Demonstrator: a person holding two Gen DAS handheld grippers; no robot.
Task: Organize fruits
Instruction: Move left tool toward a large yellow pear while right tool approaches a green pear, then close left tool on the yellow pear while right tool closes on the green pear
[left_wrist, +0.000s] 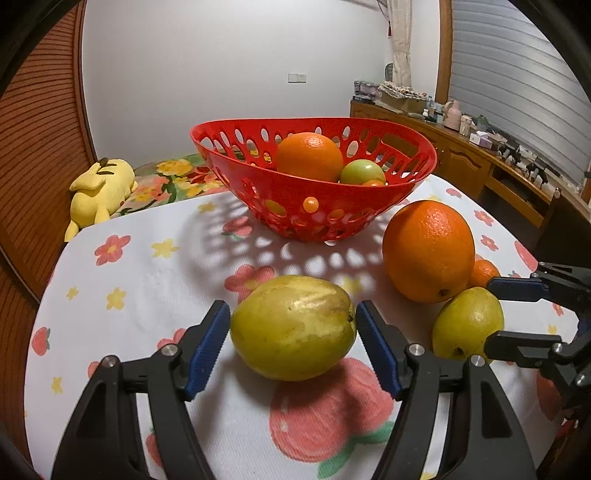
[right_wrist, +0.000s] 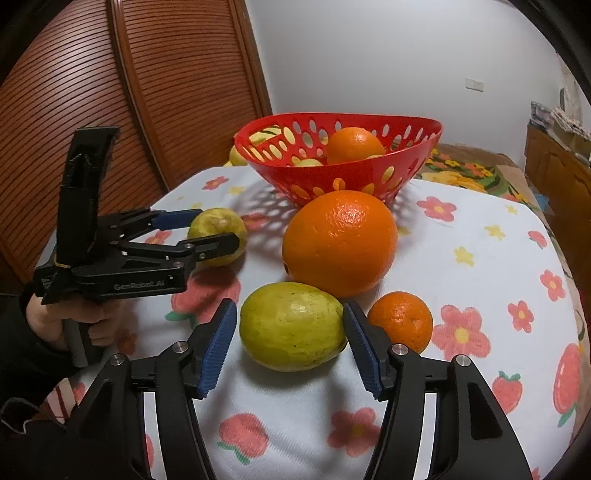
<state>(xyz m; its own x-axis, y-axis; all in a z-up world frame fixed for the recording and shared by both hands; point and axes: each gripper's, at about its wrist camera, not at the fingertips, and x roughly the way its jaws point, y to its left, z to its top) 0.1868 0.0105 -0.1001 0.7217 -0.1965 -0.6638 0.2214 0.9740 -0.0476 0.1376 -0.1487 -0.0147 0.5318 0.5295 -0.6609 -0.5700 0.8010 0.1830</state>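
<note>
A yellow-green fruit (left_wrist: 291, 328) lies on the flowered tablecloth between the fingers of my left gripper (left_wrist: 291, 304), which is open around it. A second yellow-green fruit (right_wrist: 291, 326) lies between the fingers of my right gripper (right_wrist: 289, 304), also open. Each gripper shows in the other's view: the right gripper (left_wrist: 490, 313) and the left gripper (right_wrist: 218, 227). A large orange (right_wrist: 340, 240) and a small tangerine (right_wrist: 400, 321) sit just beyond the right gripper. Behind them stands the red perforated basket (left_wrist: 332, 199), holding an orange (left_wrist: 310, 157), a green fruit (left_wrist: 362, 171) and a small orange one.
A yellow plush toy (left_wrist: 101, 188) lies on a flowered surface past the table's far left edge. A louvred wooden door (right_wrist: 166, 92) stands to the left, and a cluttered wooden sideboard (left_wrist: 480, 155) to the right. A hand (right_wrist: 48, 317) holds the left gripper's handle.
</note>
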